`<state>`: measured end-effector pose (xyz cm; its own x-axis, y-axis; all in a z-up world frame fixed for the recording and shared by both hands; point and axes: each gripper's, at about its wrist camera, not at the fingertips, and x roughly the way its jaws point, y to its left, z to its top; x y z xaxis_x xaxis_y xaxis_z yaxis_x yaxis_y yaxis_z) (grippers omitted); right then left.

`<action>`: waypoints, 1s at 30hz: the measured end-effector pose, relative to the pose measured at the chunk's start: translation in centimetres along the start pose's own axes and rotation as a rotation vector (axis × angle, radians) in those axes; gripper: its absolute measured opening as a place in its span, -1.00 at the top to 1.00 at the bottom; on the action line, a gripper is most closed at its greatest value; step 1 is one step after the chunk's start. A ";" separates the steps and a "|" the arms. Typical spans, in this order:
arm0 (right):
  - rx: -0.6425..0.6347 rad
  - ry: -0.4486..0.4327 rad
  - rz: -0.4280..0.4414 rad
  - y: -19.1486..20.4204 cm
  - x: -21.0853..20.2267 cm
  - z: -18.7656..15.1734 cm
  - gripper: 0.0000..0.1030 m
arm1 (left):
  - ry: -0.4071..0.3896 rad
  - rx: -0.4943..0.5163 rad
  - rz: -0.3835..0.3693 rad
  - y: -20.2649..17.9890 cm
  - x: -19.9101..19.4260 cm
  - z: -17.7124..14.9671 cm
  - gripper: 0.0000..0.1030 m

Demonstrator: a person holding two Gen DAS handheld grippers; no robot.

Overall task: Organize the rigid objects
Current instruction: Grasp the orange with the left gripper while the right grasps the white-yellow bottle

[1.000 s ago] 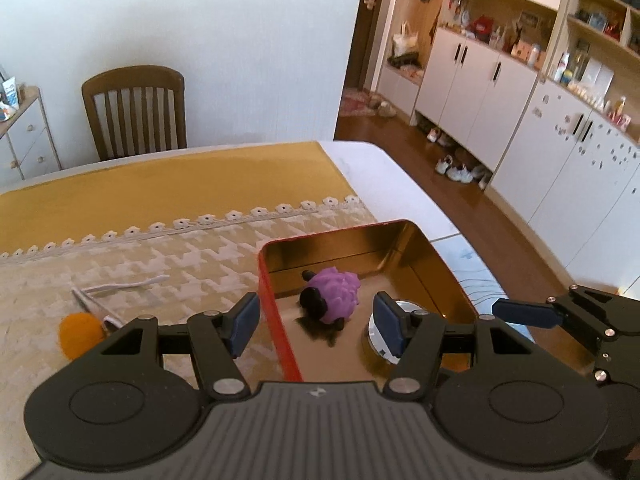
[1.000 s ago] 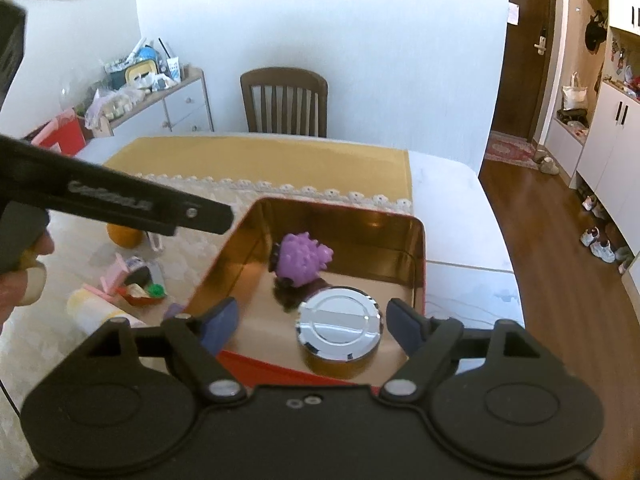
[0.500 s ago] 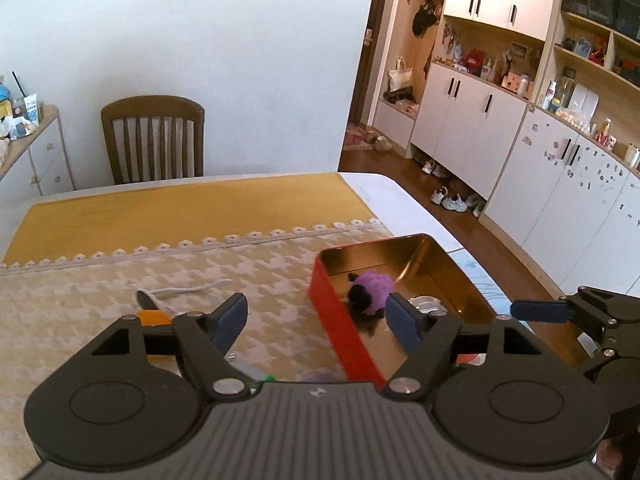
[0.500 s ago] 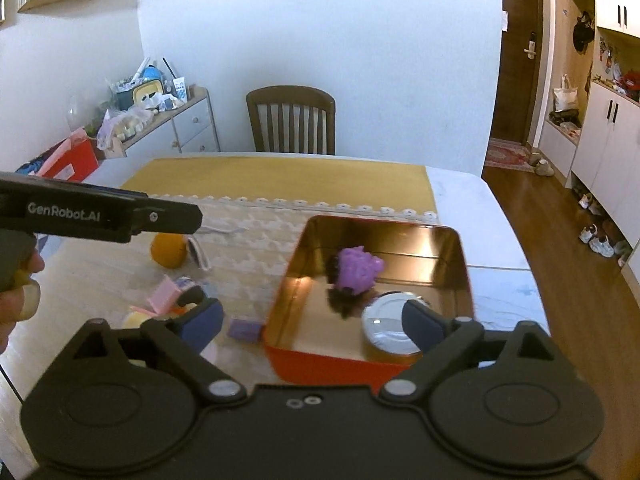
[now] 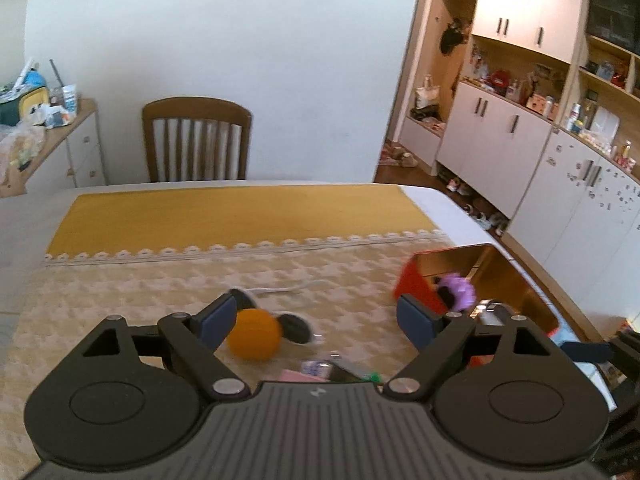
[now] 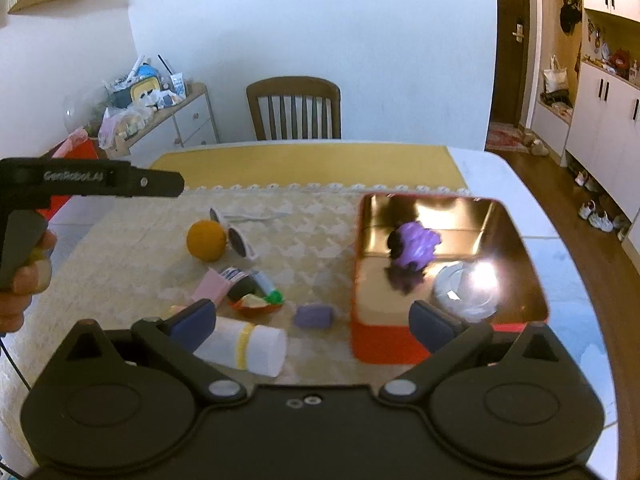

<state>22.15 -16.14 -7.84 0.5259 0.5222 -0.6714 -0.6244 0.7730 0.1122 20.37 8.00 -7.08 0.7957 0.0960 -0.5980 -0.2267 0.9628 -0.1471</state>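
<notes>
While your left gripper (image 5: 316, 320) and right gripper (image 6: 312, 320) are both opening their jaws wide and hold nothing, the purple toy (image 6: 414, 246) and silver lid (image 6: 466, 290) lie inside the red tin (image 6: 384, 344); left of the tin are the orange ball (image 6: 206, 240), sunglasses (image 6: 238, 238) and white bottle (image 6: 248, 346).

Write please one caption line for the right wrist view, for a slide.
Right gripper, jaws opening and empty, faces a red tin holding a purple toy and a round silver lid.
</notes>
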 end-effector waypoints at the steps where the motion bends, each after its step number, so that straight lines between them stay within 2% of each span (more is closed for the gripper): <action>1: 0.004 0.004 -0.005 0.5 0.3 -0.1 -1.00 | 0.003 -0.002 0.002 0.7 0.2 -0.1 -0.70; 12: 0.061 0.099 -0.125 4.5 5.8 -0.7 -1.00 | 0.082 0.002 0.039 4.9 5.3 -1.9 -0.70; 20: 0.148 0.153 -0.212 4.8 9.2 -0.7 -1.00 | 0.108 0.046 0.028 4.9 7.8 -2.2 -0.70; 24: 0.204 0.184 -0.193 4.6 10.4 -1.0 -1.00 | 0.126 0.051 0.030 5.1 8.9 -2.4 -0.70; 30: 0.206 0.250 -0.171 5.0 10.3 -2.1 -1.00 | 0.150 0.054 0.028 5.4 10.2 -2.8 -0.70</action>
<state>23.24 -7.70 -15.72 0.4394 0.2949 -0.8485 -0.3970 0.9111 0.1110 25.68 13.45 -16.21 0.6959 0.0885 -0.7127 -0.2143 0.9728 -0.0884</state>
